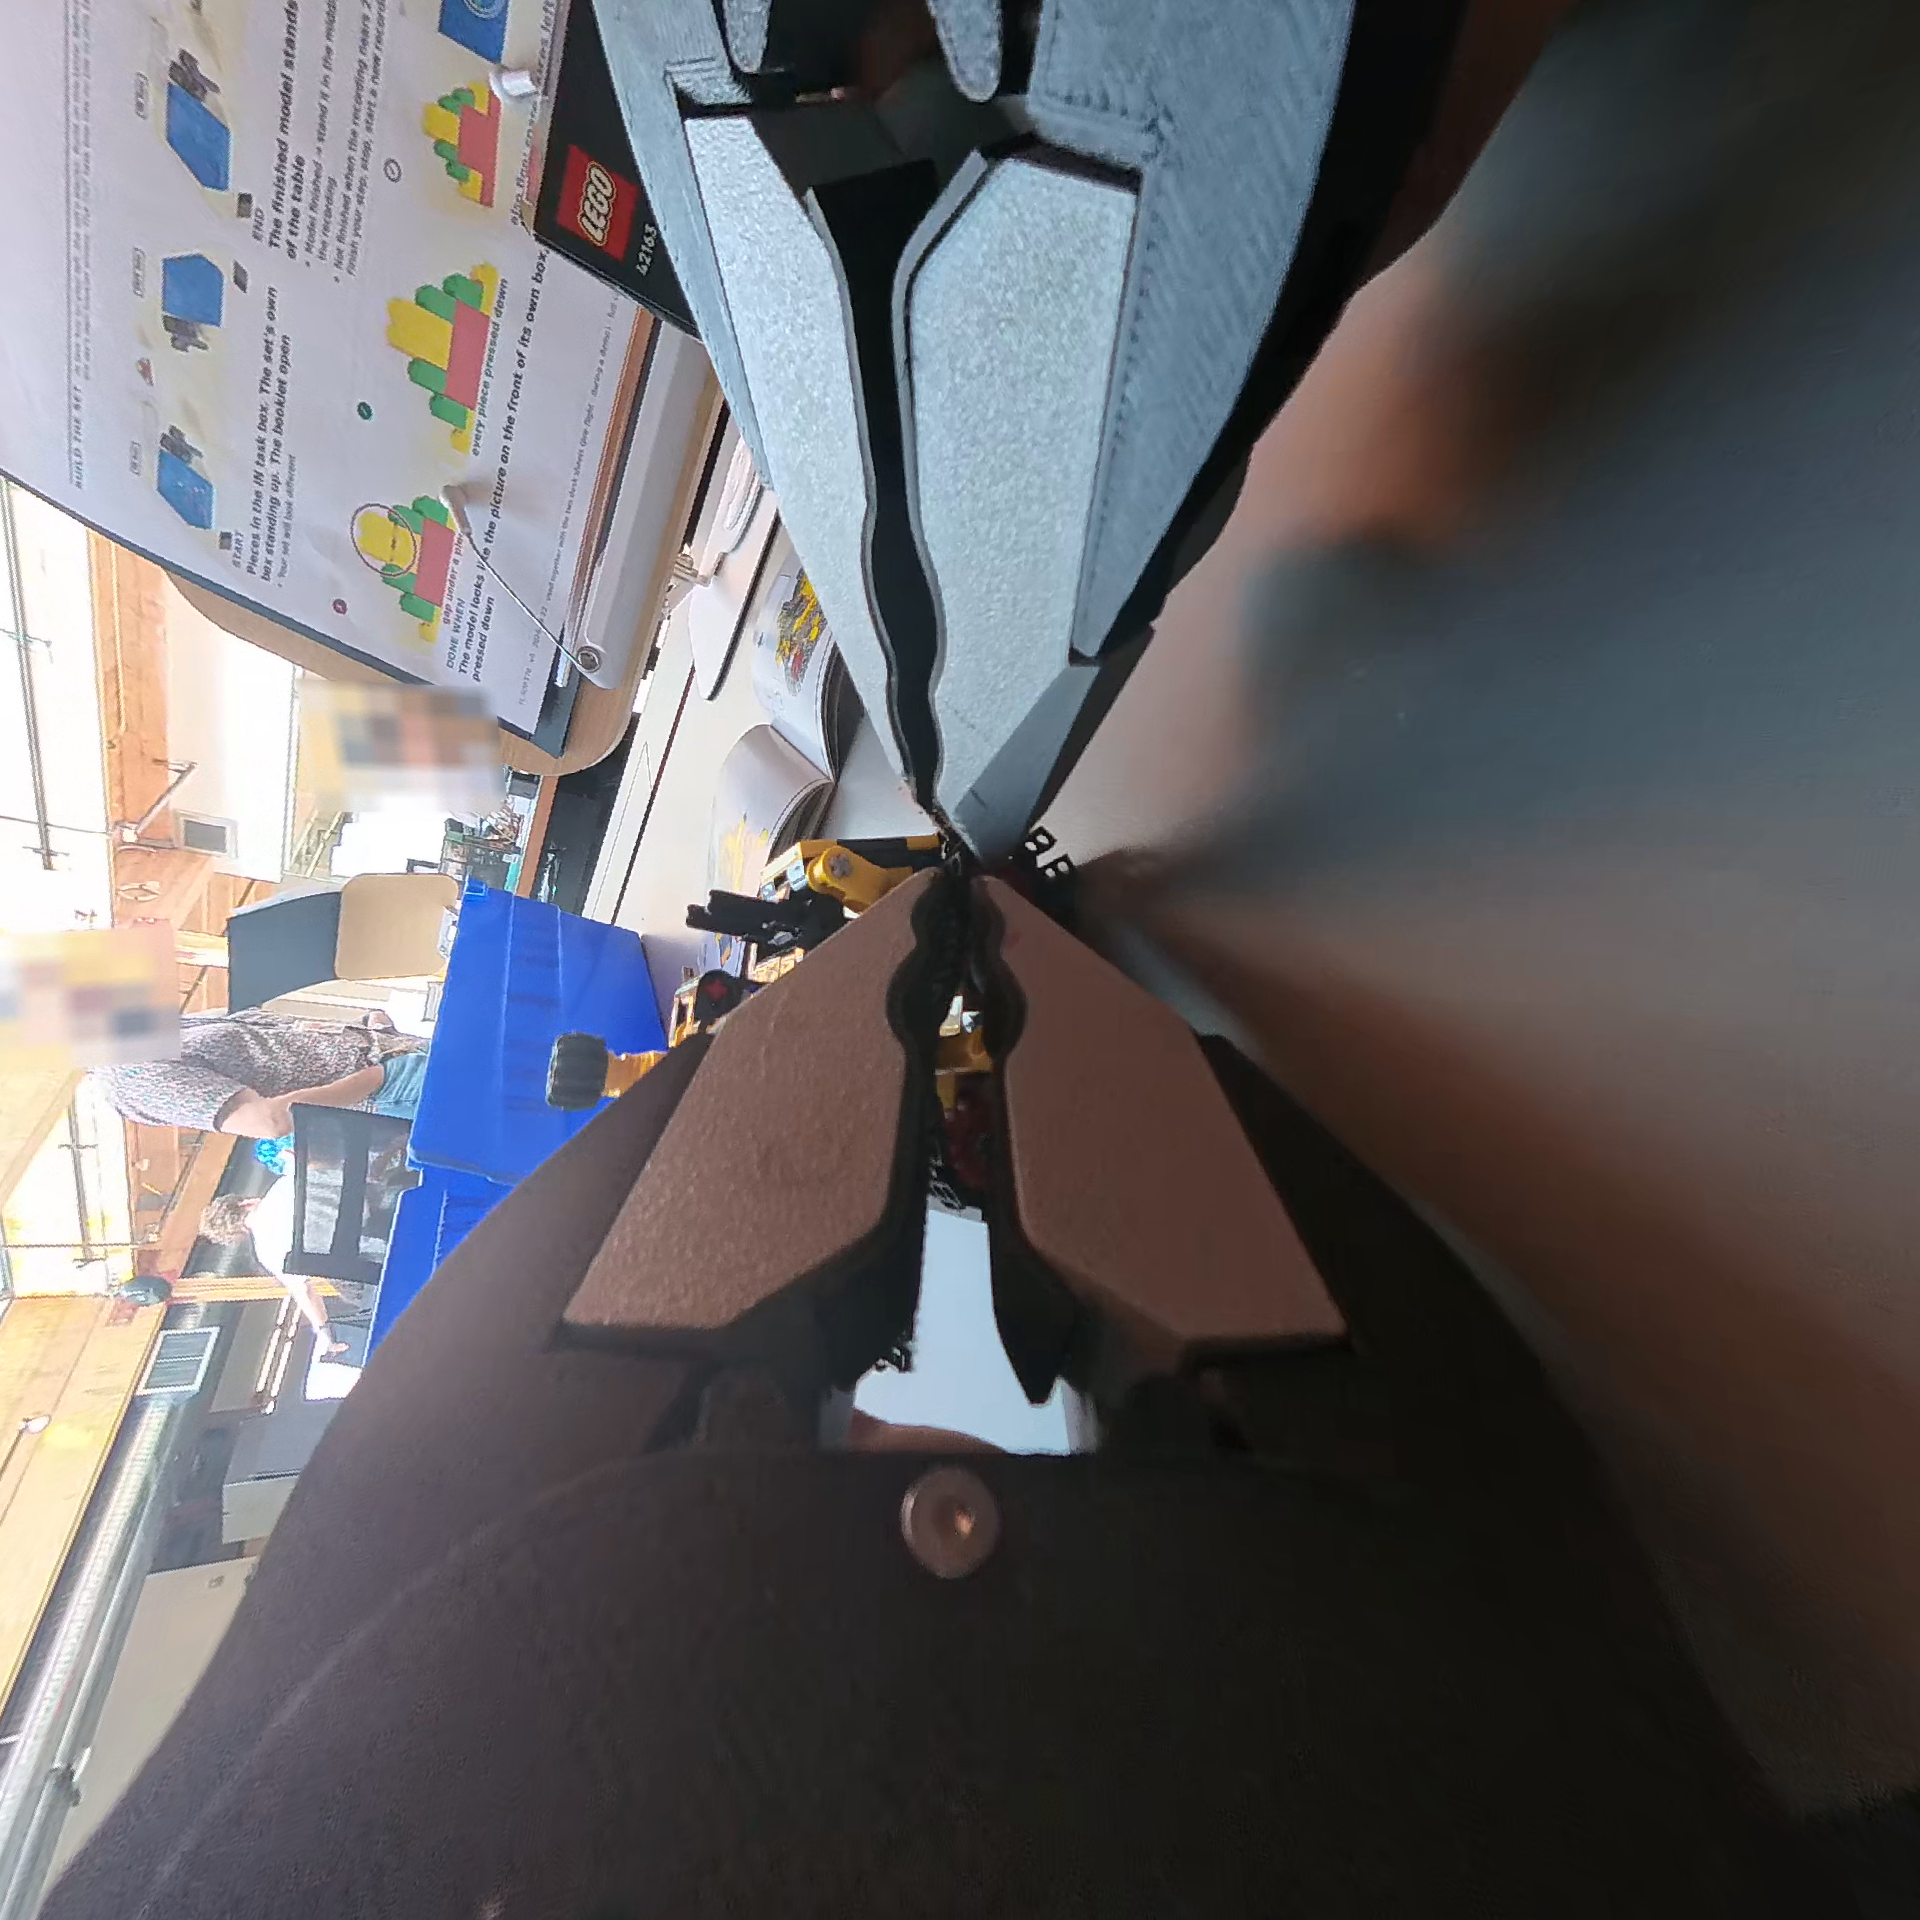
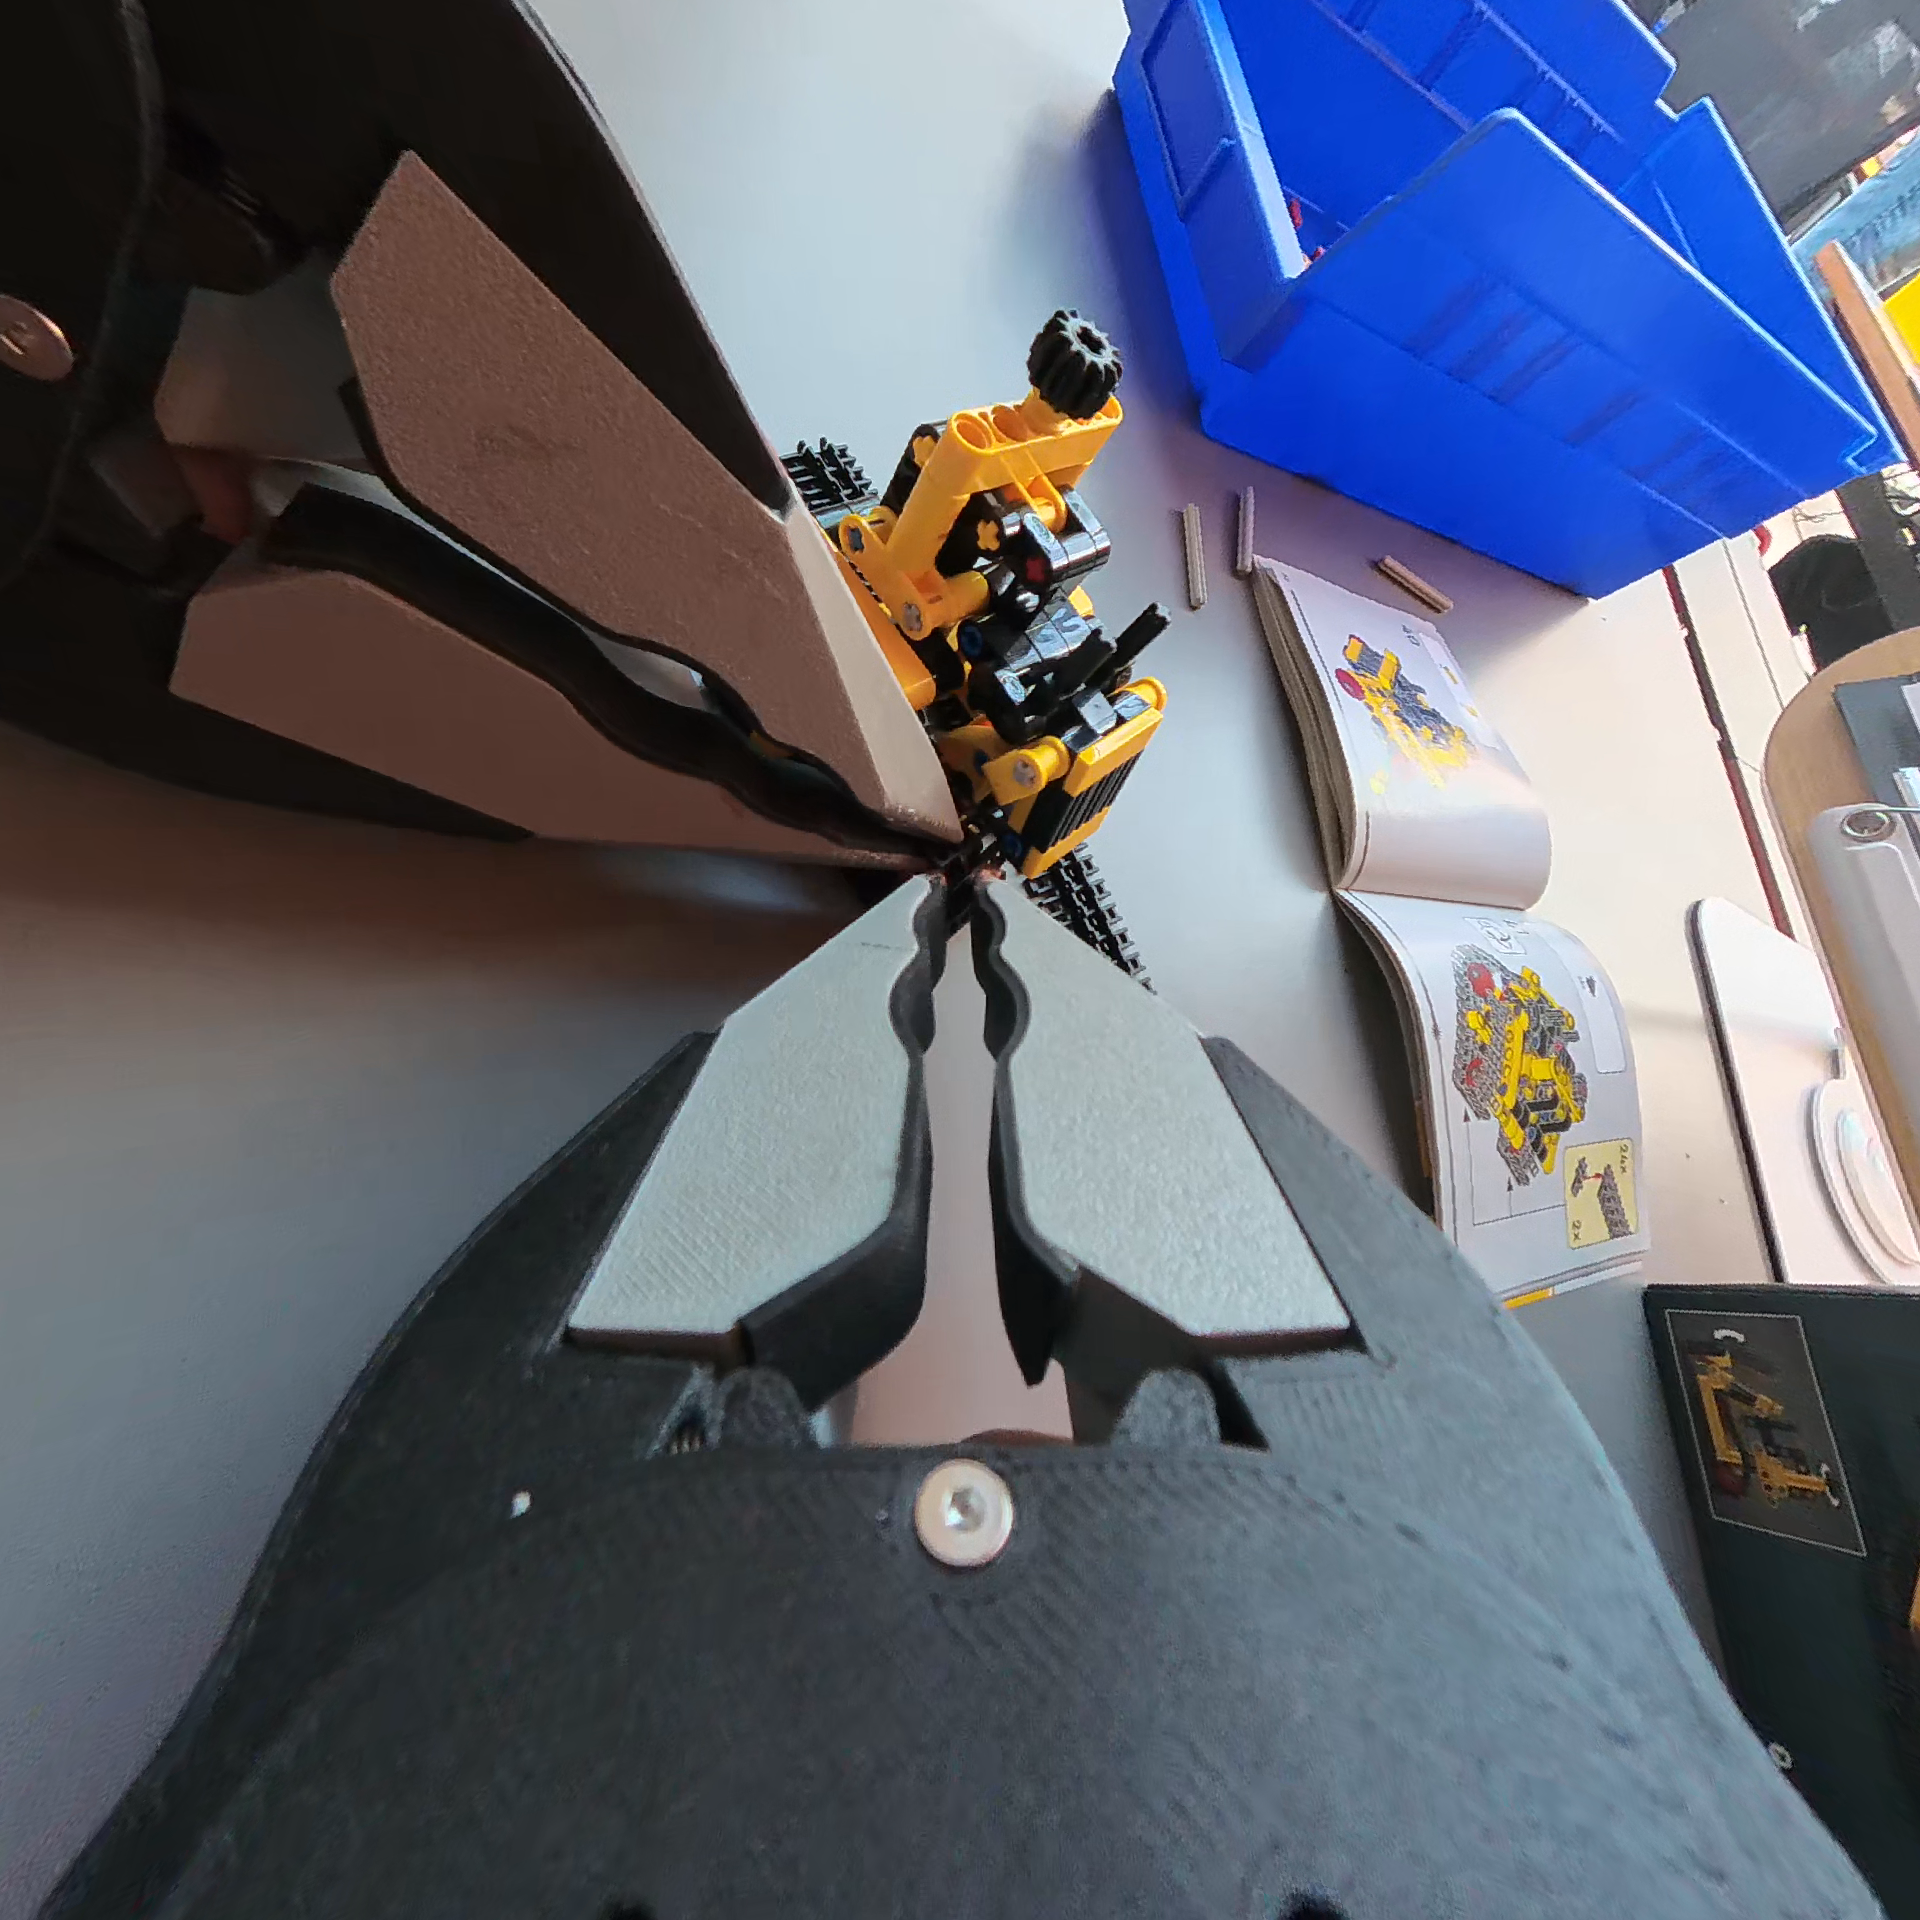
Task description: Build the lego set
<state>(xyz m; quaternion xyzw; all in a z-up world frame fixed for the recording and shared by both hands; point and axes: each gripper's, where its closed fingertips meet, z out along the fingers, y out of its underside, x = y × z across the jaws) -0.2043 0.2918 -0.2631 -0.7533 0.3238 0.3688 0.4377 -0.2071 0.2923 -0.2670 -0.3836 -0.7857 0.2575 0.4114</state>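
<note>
Two tongs meet tip to tip at frame centre, right wrist view. Right tongs (image 2: 961, 902), grey-padded, enter from 6 o'clock; tips nearly together, pinching a small black piece at the model's lower edge. Left tongs (image 2: 940, 847), tan-padded, enter from 10 o'clock, likewise closed on the same spot. Yellow-and-black plastic tracked-vehicle model (image 2: 1023, 665) stands on the pale grey desk (image 2: 935, 187), just beyond the tips at 12–1 o'clock, w/ black track links trailing beside it. Open paper instruction booklet (image 2: 1455, 935) lies at 3 o'clock; blue plastic bins (image 2: 1507, 343) at 1–2 o'clock; three short brown rods (image 2: 1195, 556) between model and bins.
</note>
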